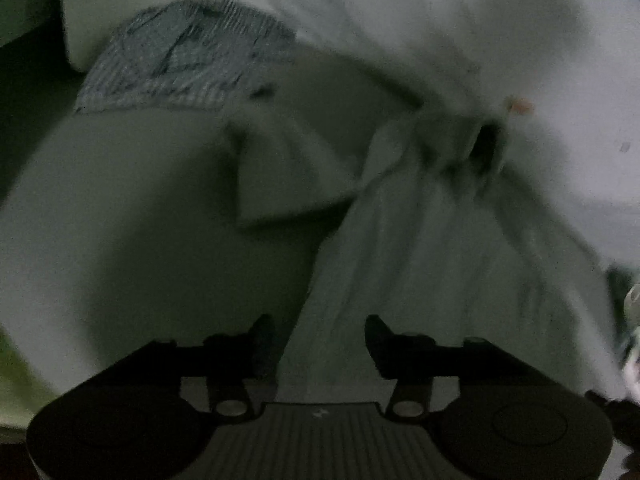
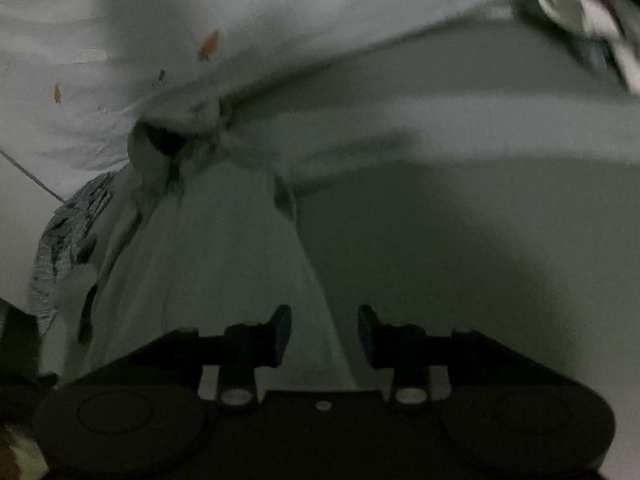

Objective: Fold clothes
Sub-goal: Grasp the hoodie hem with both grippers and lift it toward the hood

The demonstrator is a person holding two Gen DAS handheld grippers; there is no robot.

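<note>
A pale white garment (image 1: 432, 264) lies bunched on the white surface (image 1: 120, 220), gathered into a dark-hollowed knot of folds (image 1: 476, 144). In the left wrist view it runs from that knot down to my left gripper (image 1: 320, 344), whose jaws stand apart over the cloth without pressing on it. The right wrist view shows the same garment (image 2: 208, 264) spreading from the bunched folds (image 2: 180, 132) towards my right gripper (image 2: 324, 336). That gripper is open too, with the cloth's edge passing under the gap. Both views are dim and blurred.
A grey striped garment (image 1: 188, 60) lies crumpled at the far left, also visible as the striped cloth (image 2: 68, 240). A white sheet with small orange prints (image 2: 208, 46) covers the back. More crumpled clothes (image 2: 592, 20) sit at the top right.
</note>
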